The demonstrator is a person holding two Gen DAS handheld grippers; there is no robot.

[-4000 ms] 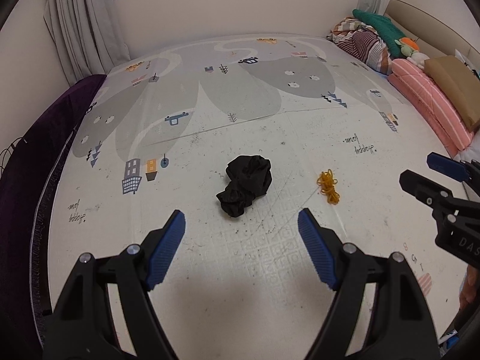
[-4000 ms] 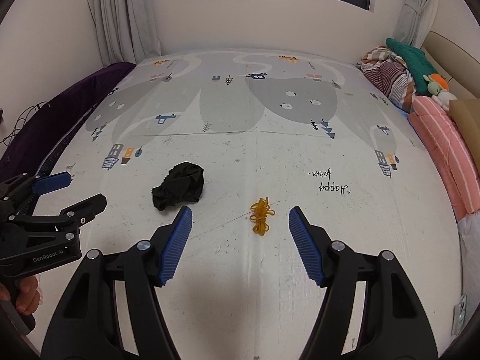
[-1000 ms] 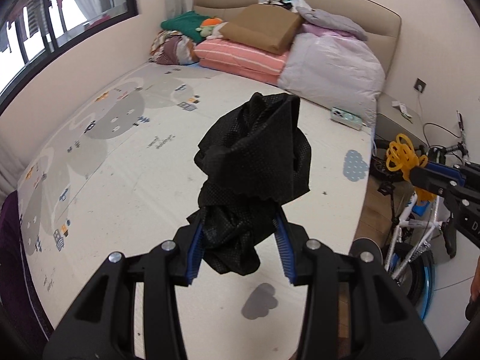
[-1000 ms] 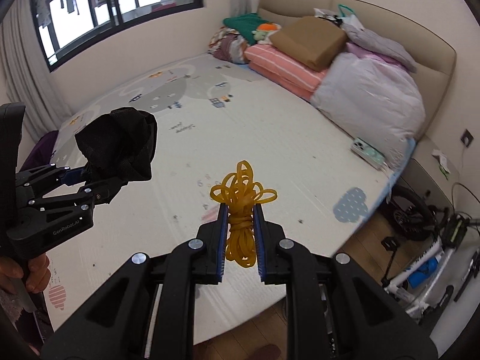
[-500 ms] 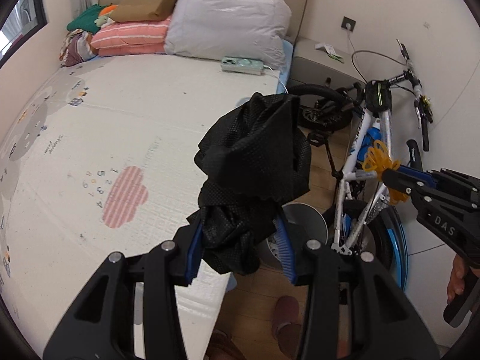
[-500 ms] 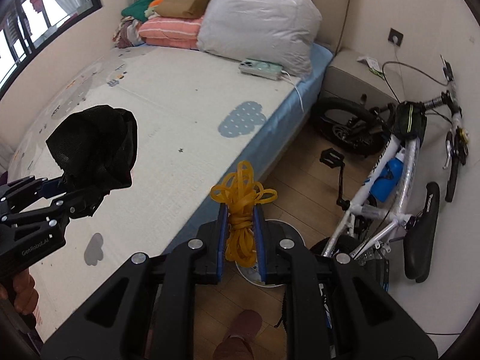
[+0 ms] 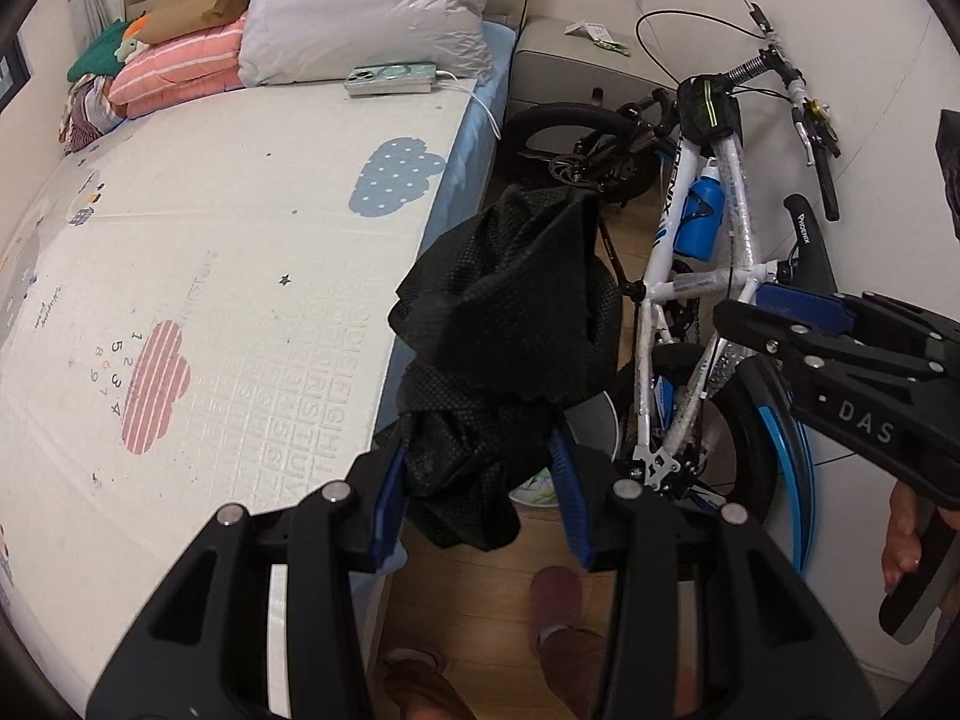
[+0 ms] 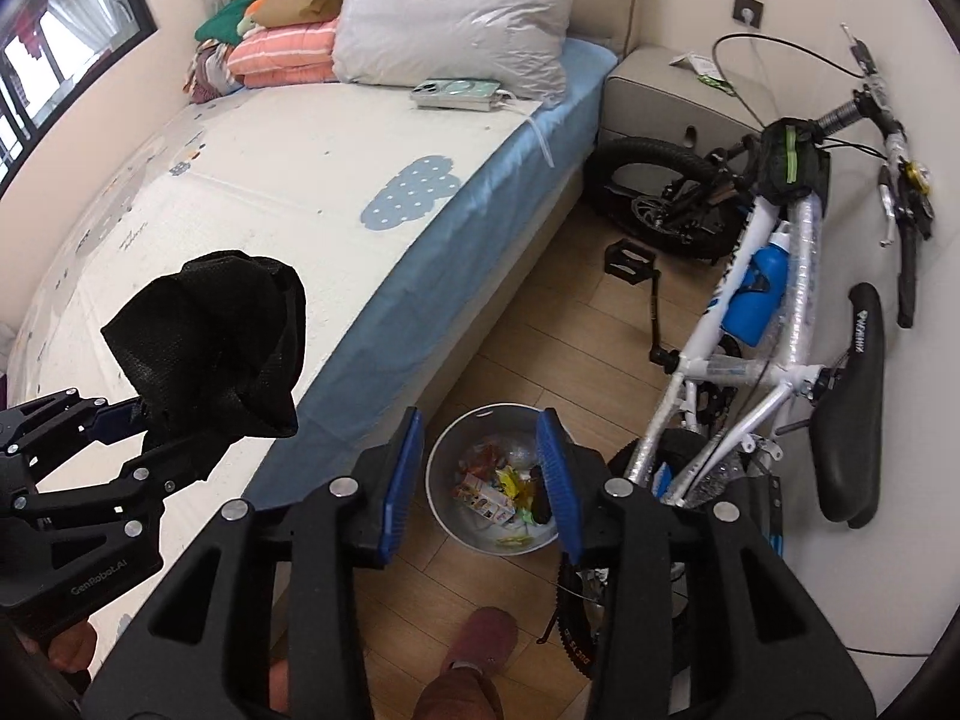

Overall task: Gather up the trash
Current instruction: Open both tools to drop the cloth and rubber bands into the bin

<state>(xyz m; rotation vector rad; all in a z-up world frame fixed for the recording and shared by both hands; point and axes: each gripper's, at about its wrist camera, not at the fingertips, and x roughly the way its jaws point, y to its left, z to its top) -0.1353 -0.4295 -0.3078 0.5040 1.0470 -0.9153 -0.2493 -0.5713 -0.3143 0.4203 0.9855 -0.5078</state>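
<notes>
Pinching a crumpled black fabric wad [image 7: 504, 324], the left claw [image 7: 480, 492] is holding it above the floor, just beside the bin [image 8: 444, 468] and the bed [image 8: 384, 276] edge. The wad is looking soft, light and limp; its upper folds are flopping free above the pads, so the low grip on the bunched part is judged secure, and it should drop cleanly once released.

The right claw [image 8: 480, 480] is spreading its jaws directly over the bin, with nothing between them. The bin is already holding mixed wrappers.

Open room around the bin is narrow: the bed is standing on one side of it, the bicycle [image 8: 768, 276] wheel and frame on the other, and a slippered foot [image 8: 480, 636] near its front rim. Approaching the bin from straight above is judged the clearest path.
</notes>
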